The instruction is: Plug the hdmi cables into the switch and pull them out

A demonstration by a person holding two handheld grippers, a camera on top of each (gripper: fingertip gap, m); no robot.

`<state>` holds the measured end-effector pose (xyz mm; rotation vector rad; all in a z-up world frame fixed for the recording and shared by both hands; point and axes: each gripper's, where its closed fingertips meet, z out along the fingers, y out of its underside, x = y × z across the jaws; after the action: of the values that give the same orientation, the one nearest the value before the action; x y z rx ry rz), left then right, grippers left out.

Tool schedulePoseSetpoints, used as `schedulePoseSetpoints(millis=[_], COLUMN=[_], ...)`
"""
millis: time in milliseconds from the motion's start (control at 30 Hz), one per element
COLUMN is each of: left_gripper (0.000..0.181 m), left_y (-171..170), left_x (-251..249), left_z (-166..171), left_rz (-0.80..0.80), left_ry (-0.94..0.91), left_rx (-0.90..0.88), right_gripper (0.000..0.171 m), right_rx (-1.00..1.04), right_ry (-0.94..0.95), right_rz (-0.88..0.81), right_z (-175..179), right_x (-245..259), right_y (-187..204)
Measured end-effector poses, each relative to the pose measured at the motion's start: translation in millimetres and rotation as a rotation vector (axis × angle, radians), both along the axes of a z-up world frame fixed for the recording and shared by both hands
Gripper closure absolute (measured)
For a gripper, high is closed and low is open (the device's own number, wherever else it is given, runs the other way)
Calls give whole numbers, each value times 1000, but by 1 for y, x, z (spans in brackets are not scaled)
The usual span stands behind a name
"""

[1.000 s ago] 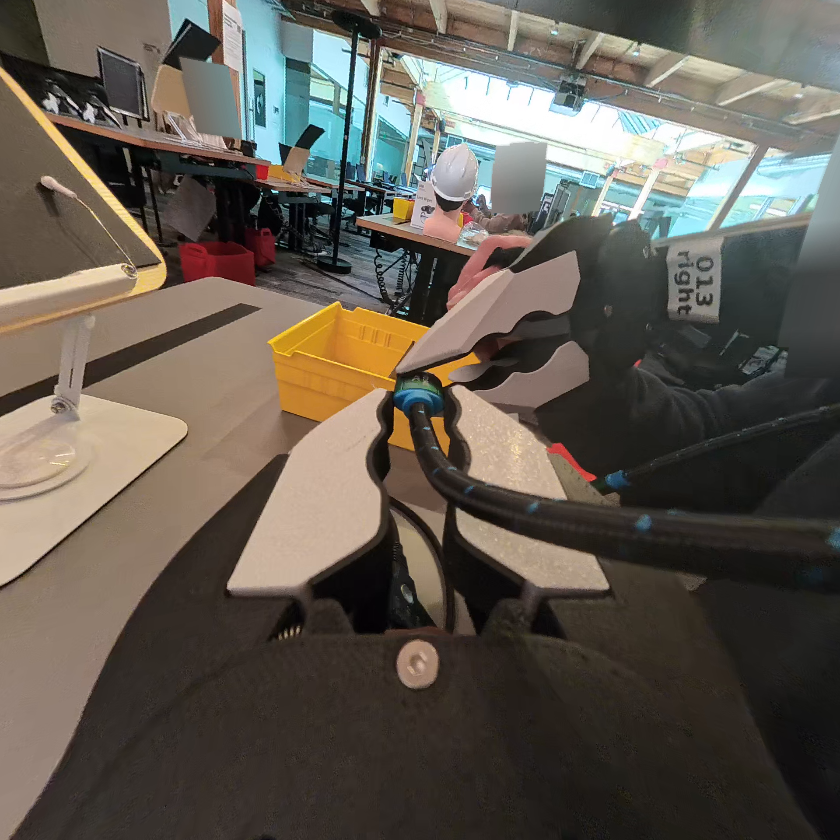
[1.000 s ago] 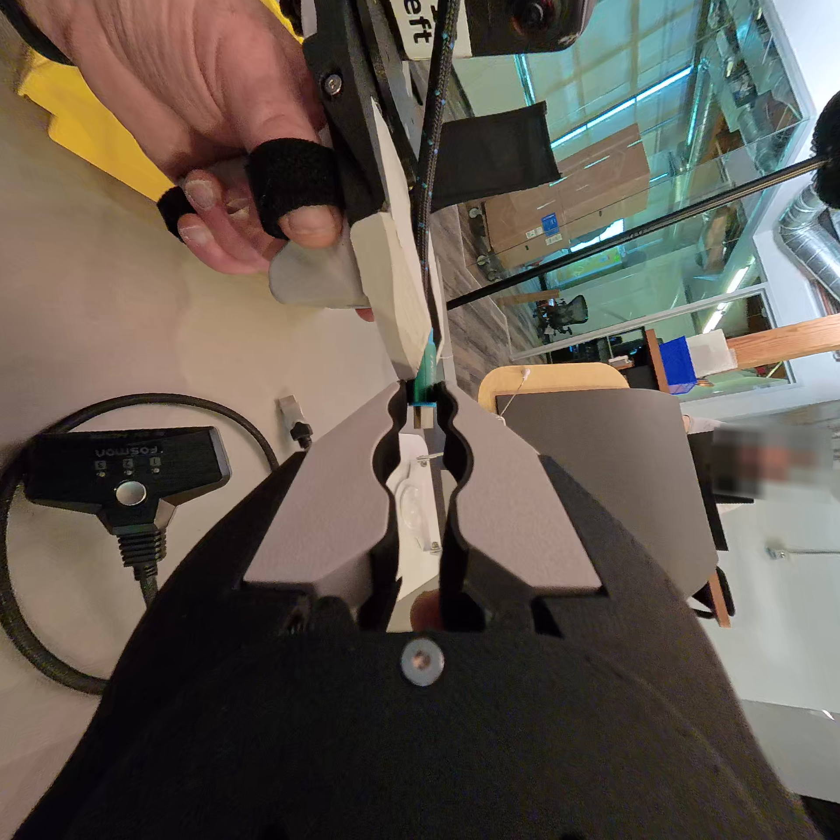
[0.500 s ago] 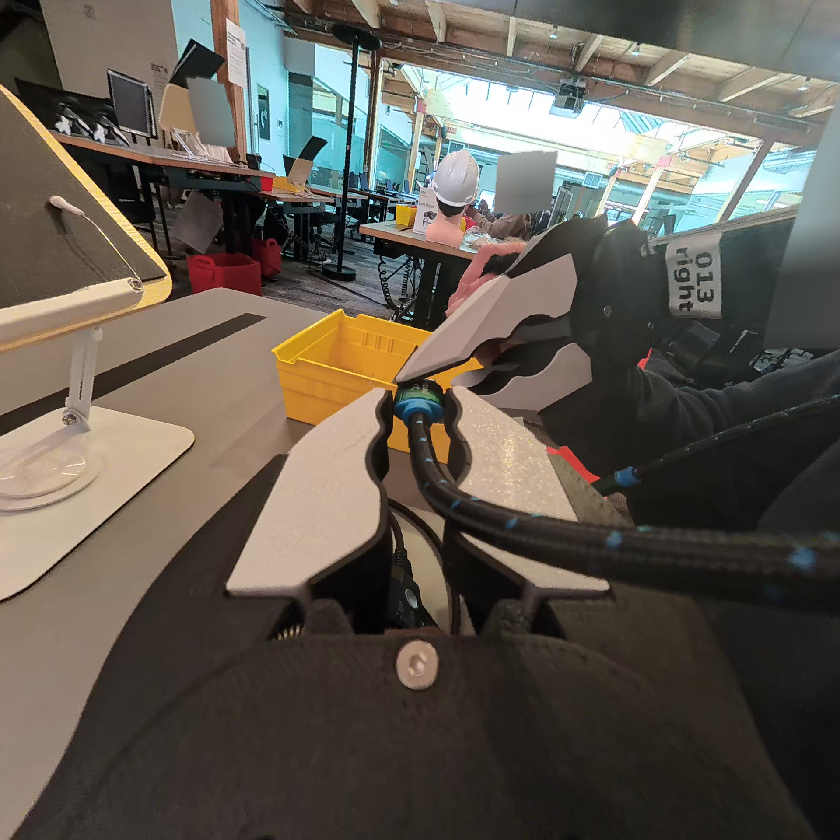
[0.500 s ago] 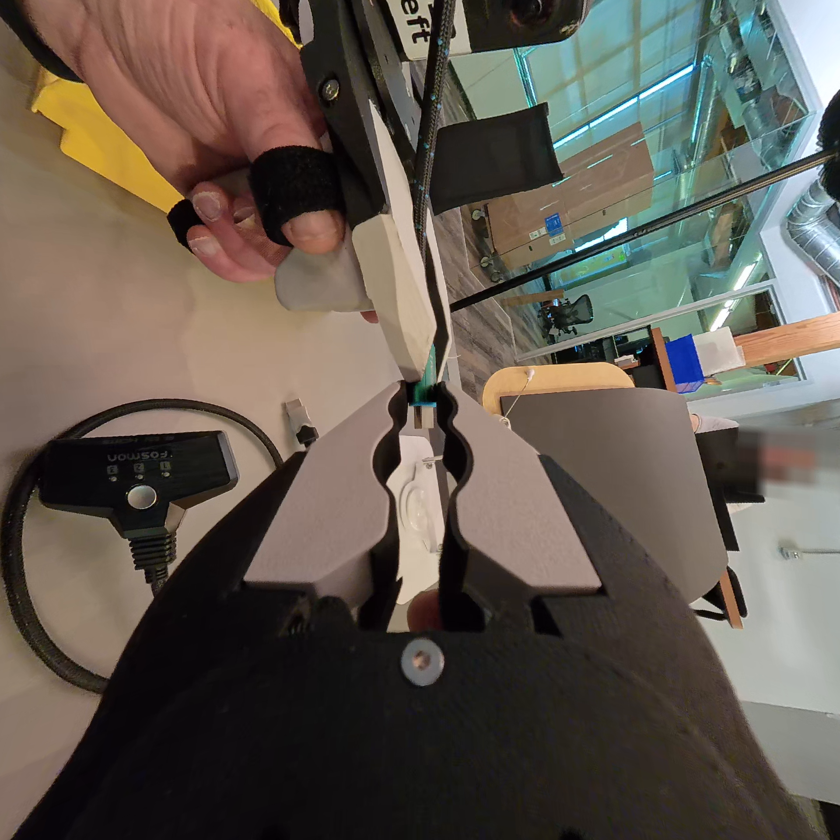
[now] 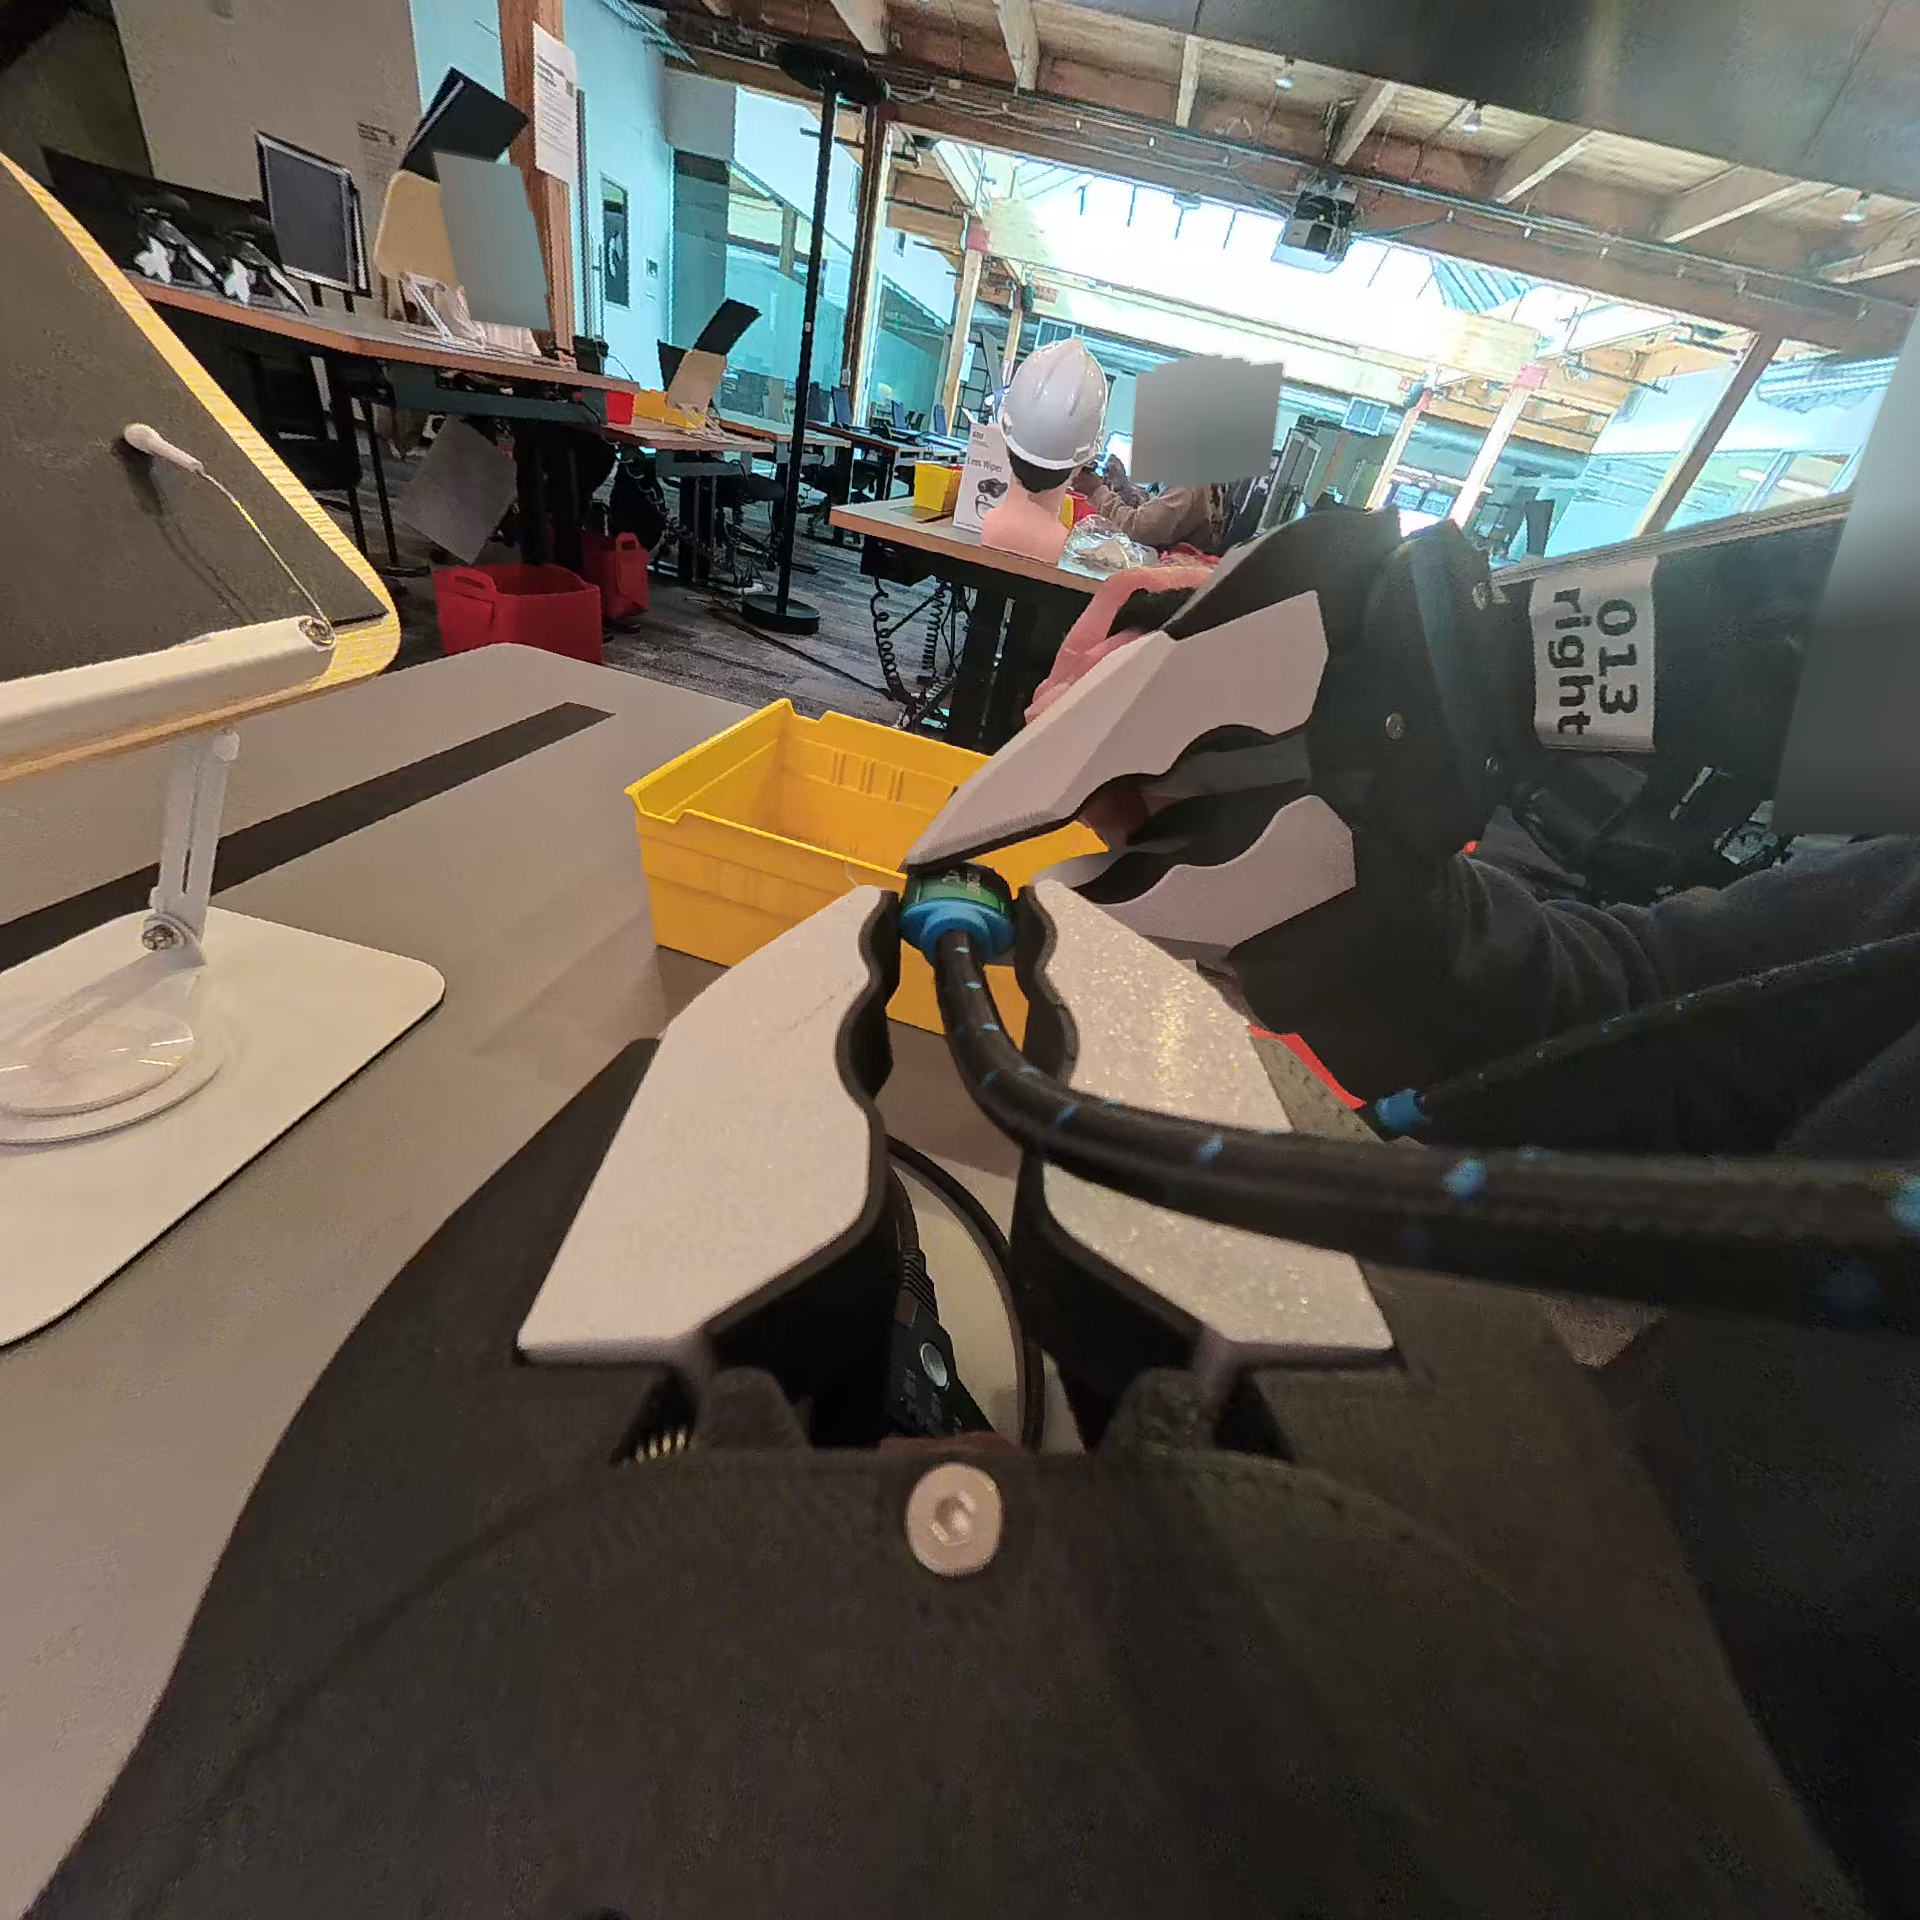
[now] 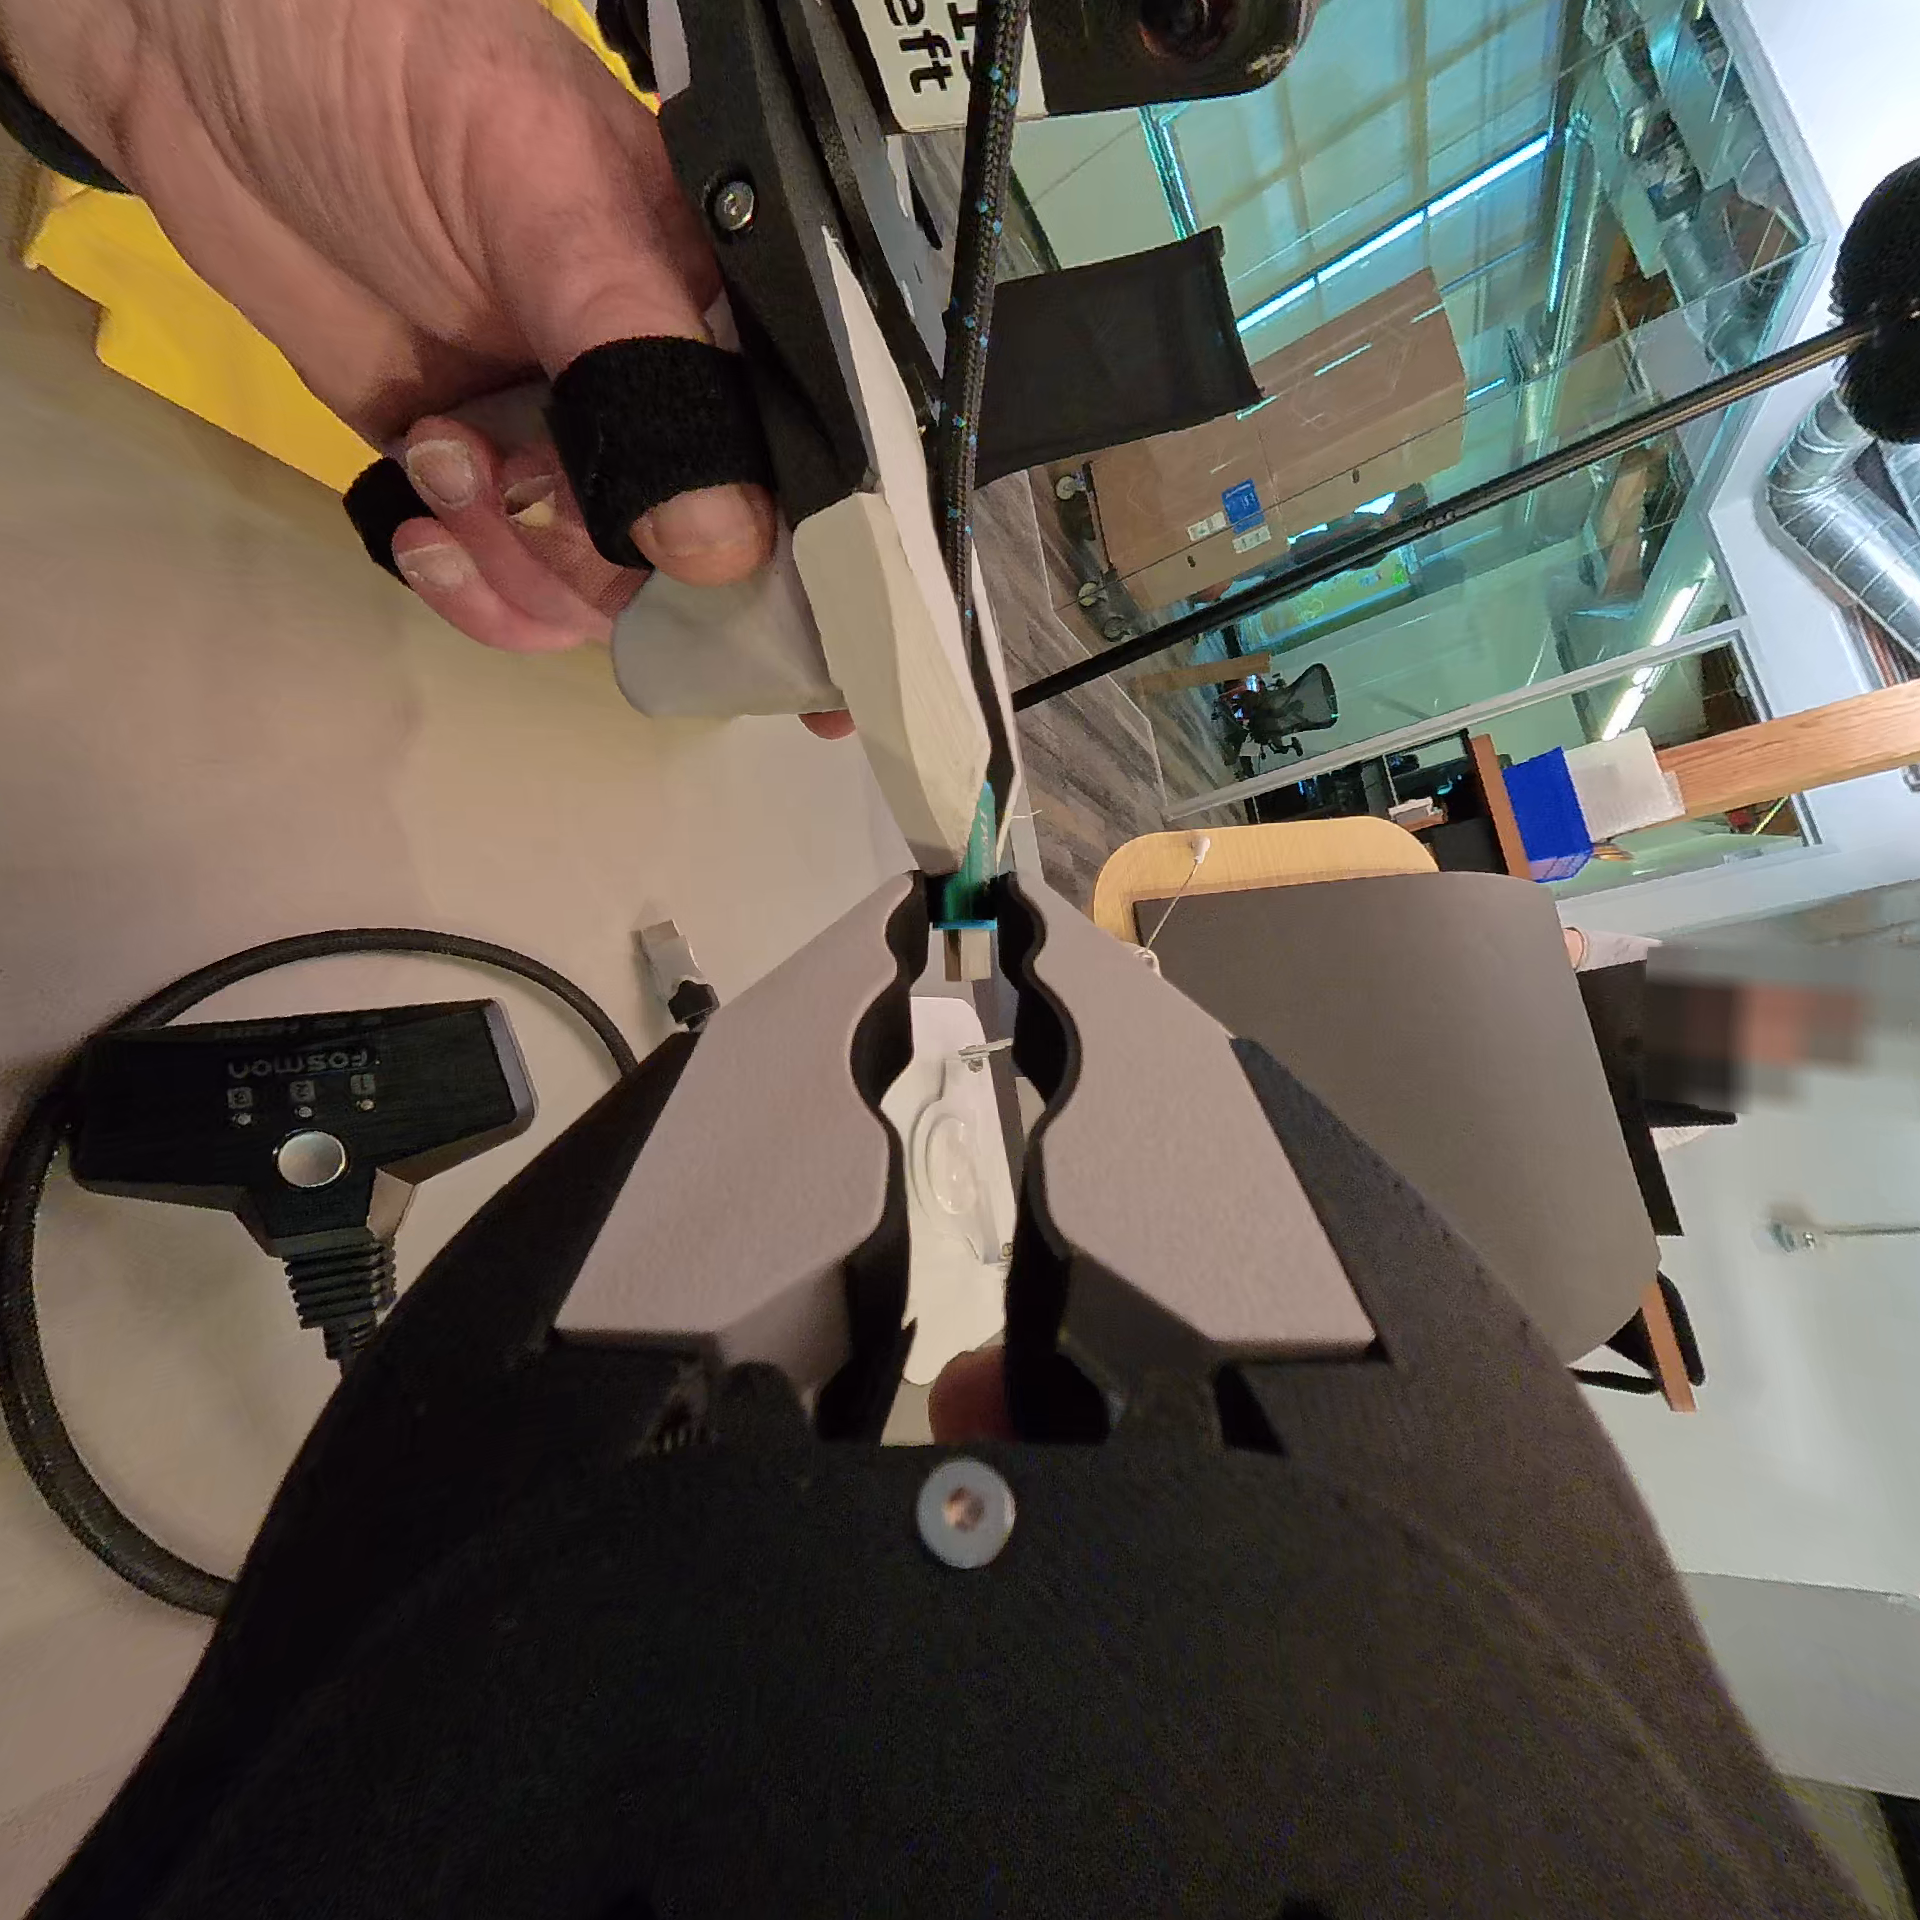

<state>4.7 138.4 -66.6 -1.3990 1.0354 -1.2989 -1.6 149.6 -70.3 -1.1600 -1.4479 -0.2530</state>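
Observation:
An HDMI plug point(image 5: 958, 891) with a blue and green collar is held in the air. My left gripper point(image 5: 954, 920) is shut on its collar, and its black braided cable point(image 5: 1351, 1174) trails off to the right. My right gripper point(image 6: 964, 904) meets it tip to tip and is shut on the same plug's front end point(image 6: 964, 940), with the metal tip showing between its fingers. The black switch point(image 6: 301, 1091) lies flat on the table at the left, apart from both grippers, with its own cable point(image 6: 42, 1403) looped around it. A second loose plug point(image 6: 670, 961) lies beyond the switch.
A yellow bin point(image 5: 790, 831) stands on the grey table point(image 5: 468, 831) behind the grippers. A white stand point(image 5: 156, 1039) carrying a tilted dark board is at the left. A person's hand point(image 6: 416, 260) grips the left gripper. Other desks are far behind. The black switch point(image 6: 301, 1091) is about 15 centimetres from my right fingertips.
Both grippers stay joined on the plug. The pair has drifted only slightly; the switch sits a little farther right in the right wrist view.

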Motion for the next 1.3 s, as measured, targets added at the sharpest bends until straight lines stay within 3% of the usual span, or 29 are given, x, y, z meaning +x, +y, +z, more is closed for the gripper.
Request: schedulePoseSetpoints(millis=[400,633,733,900,1067,1300], left_gripper=[161,161,161,161,161,161], left_y=[8,10,12,11,8,3], left_x=[-7,-14,-21,-41,-57,-64], left_z=[1,2,3,3,-1,-4], left_rz=[9,15,30,67,84,84], left_ry=[-35,-25,-24,-22,-17,-16], left_rx=[-41,-10,-7,2,-3,-11], right_gripper=[141,140,132,132,114,111], right_rx=[-78,-223,-332,-558,-630,-639], right_ry=[115,270,340,296,139,-92], right_rz=[9,-19,-33,88,24,-46], right_z=[6,5,-1,-42,-94,-166], right_x=[10,31,42,40,45,43], right_y=[0,0,-1,-27,-34,-46])
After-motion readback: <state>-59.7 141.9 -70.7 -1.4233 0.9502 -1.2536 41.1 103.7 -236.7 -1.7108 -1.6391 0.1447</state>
